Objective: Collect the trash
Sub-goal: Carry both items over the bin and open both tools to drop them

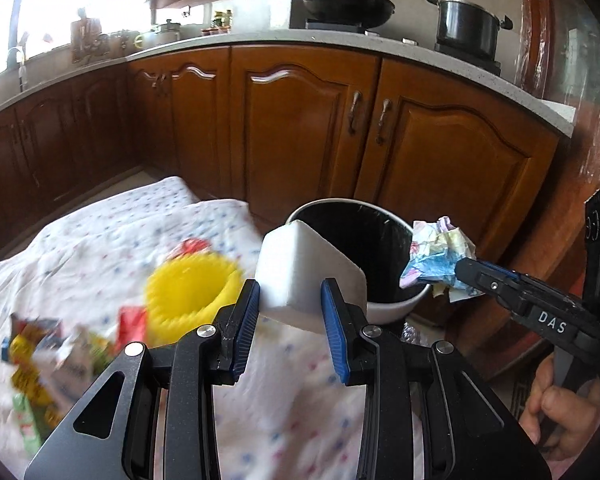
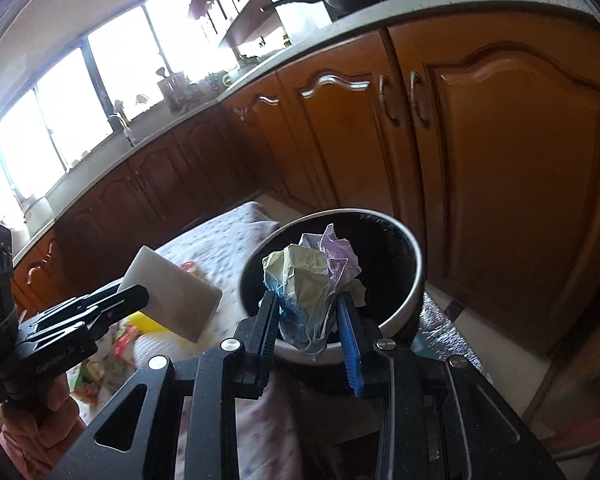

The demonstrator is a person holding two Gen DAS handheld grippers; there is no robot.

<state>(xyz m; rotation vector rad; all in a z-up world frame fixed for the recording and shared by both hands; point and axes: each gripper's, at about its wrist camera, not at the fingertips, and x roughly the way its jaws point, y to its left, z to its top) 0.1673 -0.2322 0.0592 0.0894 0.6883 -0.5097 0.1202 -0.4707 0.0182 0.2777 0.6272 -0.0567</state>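
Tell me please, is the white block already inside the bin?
No, the white block sits clamped in the left tool, outside the bin.

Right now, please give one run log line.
left gripper: holds white block | right gripper: holds crumpled paper | bin: ahead, nothing dropped yet

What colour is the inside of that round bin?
Black, from the liner in the white round bin; the right wrist view shows it best.

Blown-out window (image 2: 60, 120) glare, perhaps motion-blurred
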